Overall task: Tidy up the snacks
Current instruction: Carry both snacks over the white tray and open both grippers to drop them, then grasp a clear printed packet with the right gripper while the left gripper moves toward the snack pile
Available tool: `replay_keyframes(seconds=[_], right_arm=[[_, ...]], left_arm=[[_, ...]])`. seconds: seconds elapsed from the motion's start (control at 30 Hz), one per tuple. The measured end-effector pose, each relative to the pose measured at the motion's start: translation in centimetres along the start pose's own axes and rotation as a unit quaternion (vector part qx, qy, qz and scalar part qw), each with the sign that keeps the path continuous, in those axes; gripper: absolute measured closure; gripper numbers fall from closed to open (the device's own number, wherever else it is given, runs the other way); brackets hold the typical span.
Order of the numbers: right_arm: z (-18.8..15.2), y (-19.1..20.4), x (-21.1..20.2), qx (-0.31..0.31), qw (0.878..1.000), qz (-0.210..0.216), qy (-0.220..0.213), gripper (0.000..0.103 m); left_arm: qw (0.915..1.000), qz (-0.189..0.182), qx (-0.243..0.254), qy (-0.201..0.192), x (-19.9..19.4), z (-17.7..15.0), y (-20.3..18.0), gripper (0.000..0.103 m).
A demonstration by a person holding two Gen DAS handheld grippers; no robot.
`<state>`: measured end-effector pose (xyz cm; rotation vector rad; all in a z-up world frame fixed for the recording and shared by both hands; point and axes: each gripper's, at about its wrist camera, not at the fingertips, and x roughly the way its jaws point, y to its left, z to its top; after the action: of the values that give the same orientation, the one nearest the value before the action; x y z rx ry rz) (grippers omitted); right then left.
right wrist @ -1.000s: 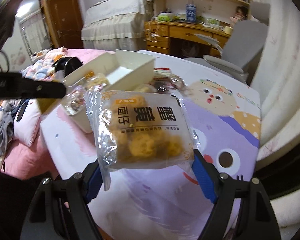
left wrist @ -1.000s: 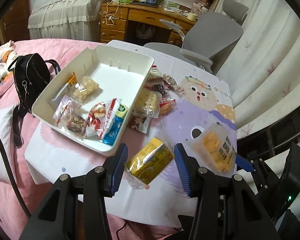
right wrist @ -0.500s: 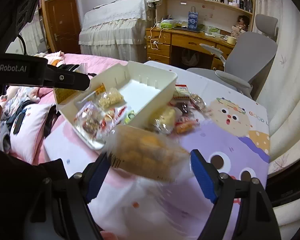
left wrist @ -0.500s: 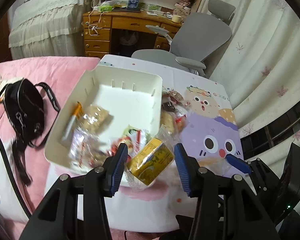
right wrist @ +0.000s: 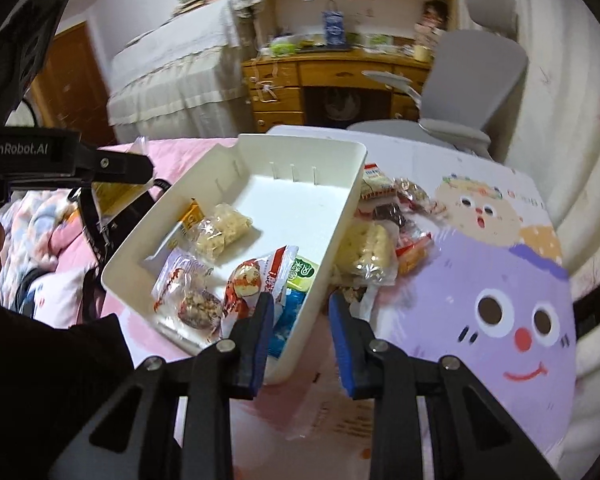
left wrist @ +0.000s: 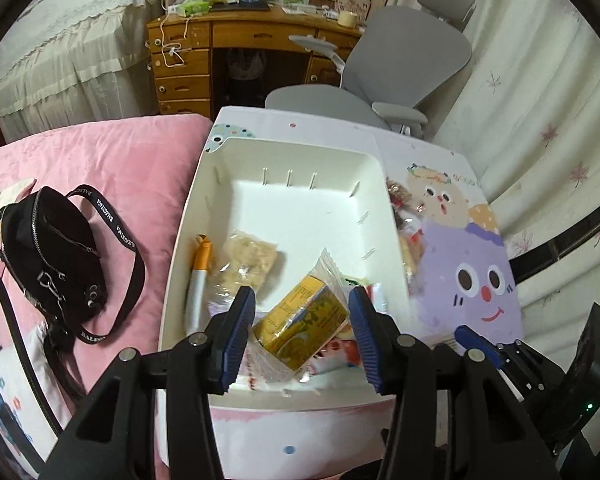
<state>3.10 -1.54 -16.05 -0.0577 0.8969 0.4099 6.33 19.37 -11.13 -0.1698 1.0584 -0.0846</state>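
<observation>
Left hand-held gripper (left wrist: 302,330): pads clamped on a yellow snack pack (left wrist: 302,320) in clear wrap, held tilted over the near end of the white bin (left wrist: 300,152).

Right hand-held gripper (right wrist: 300,330): jaws have just been closing, now narrow, nothing between the pads. One pad is over the bin's near corner, the other over the worktop (right wrist: 500,380) just outside the wall.

In the bin, near to far: a red-white packet (right wrist: 256,280) and a blue-green packet (right wrist: 296,292) at the near end, a clear nut pack (right wrist: 188,292) at 9 o'clock of them, then a pale cracker pack (right wrist: 222,232) and an orange-capped tube (left wrist: 198,280). The far half is bare.

At 3 o'clock of the bin, a loose pile of snacks (right wrist: 384,232) lies on the worktop, touching the bin wall.

At 9 o'clock, a black bag (left wrist: 52,260) sits on the pink bed (left wrist: 112,160).

Farther off: a grey chair (left wrist: 400,72) and a wooden desk (left wrist: 236,40).
</observation>
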Motion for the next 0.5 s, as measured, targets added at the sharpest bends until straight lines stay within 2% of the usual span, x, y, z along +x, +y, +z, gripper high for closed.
replay_keyframes(seconds=[0.13, 0.23, 0.3, 0.37, 0.5], right_arm=[[-0.6, 0.3, 0.3, 0.034, 0.999, -0.020, 0.011, 0.074], [-1.1, 0.1, 0.3, 0.058, 0.998, -0.031, 0.018, 0.074], [-1.5, -0.2, 0.3, 0.073, 0.996, -0.036, 0.021, 0.074], [-1.9, -0.6, 0.1, 0.093, 0.995, -0.040, 0.024, 0.074], [-2.9, -1.6, -0.2, 0.132, 0.989, -0.049, 0.037, 0.073]], left_arm=[[0.9997, -0.009, 0.011, 0.018, 1.2, 0.5, 1.2, 0.053], [0.9992, 0.002, 0.013, 0.038, 2.4, 0.7, 1.7, 0.036], [0.9988, -0.003, 0.017, 0.047, 2.9, 0.7, 1.7, 0.034], [0.9985, -0.009, 0.021, 0.050, 3.2, 0.7, 1.6, 0.026], [0.9973, -0.019, 0.041, 0.058, 3.5, 0.8, 0.9, 0.025]])
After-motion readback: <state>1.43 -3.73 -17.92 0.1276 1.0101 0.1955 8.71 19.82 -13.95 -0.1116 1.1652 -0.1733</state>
